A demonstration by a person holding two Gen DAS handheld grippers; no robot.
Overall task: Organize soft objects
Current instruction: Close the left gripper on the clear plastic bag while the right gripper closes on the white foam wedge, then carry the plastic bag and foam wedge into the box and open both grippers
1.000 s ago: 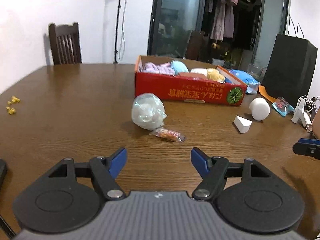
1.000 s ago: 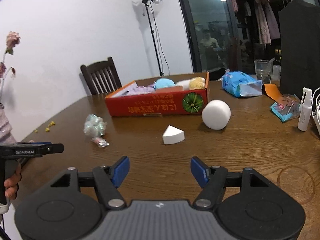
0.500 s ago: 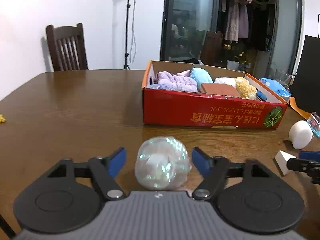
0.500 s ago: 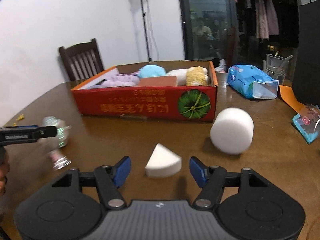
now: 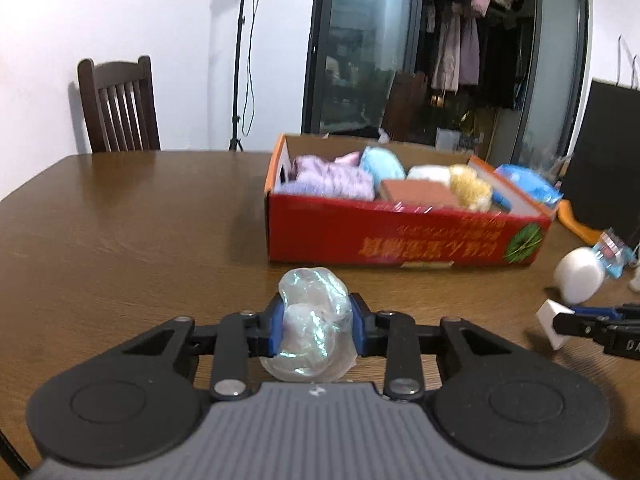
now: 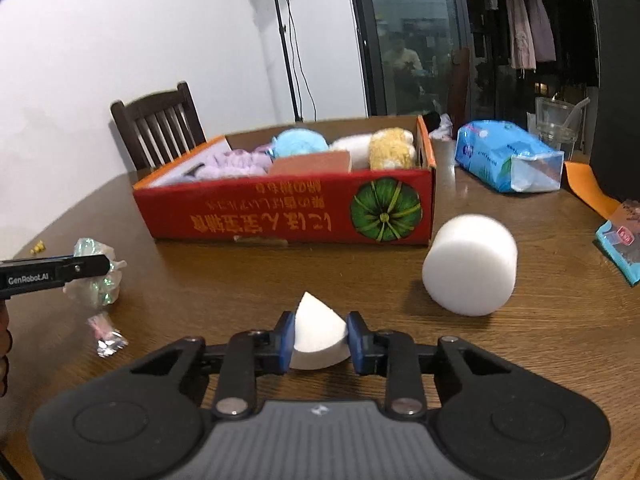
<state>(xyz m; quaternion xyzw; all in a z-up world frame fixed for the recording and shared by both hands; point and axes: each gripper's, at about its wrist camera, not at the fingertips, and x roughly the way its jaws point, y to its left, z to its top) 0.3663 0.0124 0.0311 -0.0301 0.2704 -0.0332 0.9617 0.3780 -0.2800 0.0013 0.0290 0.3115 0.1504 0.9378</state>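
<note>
Left wrist view: the left gripper [image 5: 317, 327] is closing, blue pads pinching the crinkly plastic-wrapped ball [image 5: 314, 326] on the brown surface [image 5: 120, 248], just before the red box [image 5: 404, 236].

Right wrist view: the right gripper [image 6: 320, 342] is closing, its pads on the white foam wedge [image 6: 318, 338]; the foam cylinder [image 6: 470, 266] lies near.

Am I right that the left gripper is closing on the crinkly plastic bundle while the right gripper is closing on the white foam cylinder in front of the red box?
Not quite: the right gripper is closing on the white foam wedge, as the right wrist view shows. The white foam cylinder lies untouched beside the red box. The left gripper is indeed closing on the crinkly plastic bundle.
</note>
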